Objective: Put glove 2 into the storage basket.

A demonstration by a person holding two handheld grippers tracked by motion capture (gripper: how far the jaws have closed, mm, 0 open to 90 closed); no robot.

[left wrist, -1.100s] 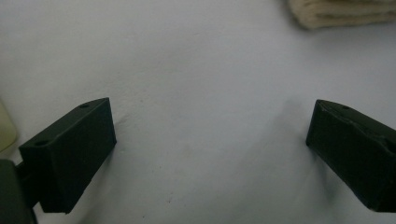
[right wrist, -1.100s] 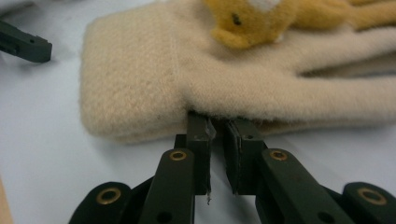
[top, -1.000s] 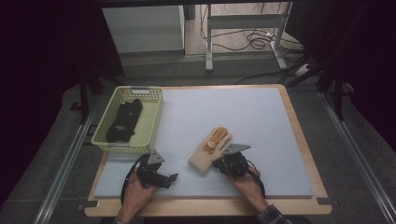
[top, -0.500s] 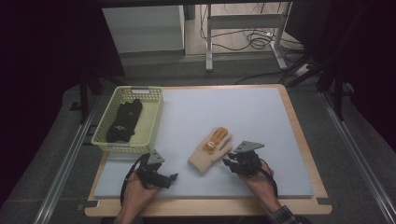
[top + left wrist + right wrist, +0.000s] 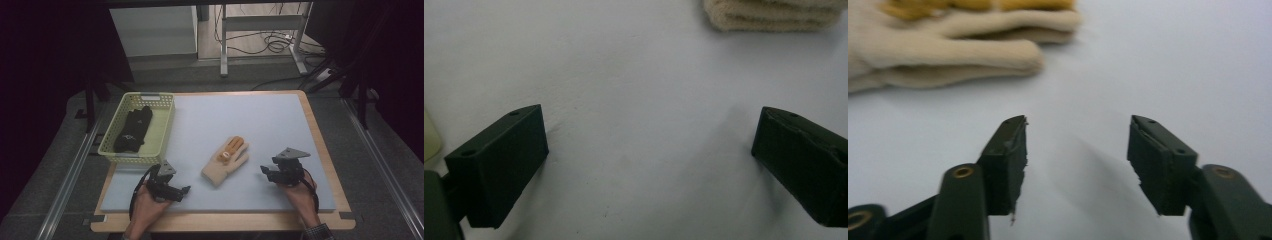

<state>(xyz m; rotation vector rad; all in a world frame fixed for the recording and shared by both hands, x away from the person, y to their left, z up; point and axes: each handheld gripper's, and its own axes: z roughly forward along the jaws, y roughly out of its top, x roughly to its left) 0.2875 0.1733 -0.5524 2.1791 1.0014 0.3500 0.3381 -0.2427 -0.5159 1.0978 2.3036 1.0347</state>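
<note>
A cream knit glove [image 5: 226, 160] with an orange palm lies flat on the blue-grey mat [image 5: 250, 115]. My right gripper [image 5: 265, 172] hovers to its right, pointing at it, well apart. Its jaws have just been opening and hold nothing. In the right gripper view the jaws [image 5: 1078, 122] stand open over bare mat, the glove [image 5: 948, 45] beyond them at upper left. My left gripper [image 5: 184, 191] rests near the mat's front left, open and empty. In the left gripper view its jaws [image 5: 649, 120] are spread wide, and the glove's cuff [image 5: 774, 15] lies at the top edge.
A yellow-green mesh basket [image 5: 131, 157] stands at the mat's left with a black glove [image 5: 134, 130] inside. A wooden rim [image 5: 320, 145] frames the mat. Dark floor, rails and a stand with cables lie beyond the table.
My right gripper has pulled back to the right, away from the cream glove's cuff, and its jaws have spread apart. The glove stays on the mat. The left gripper has kept still.
</note>
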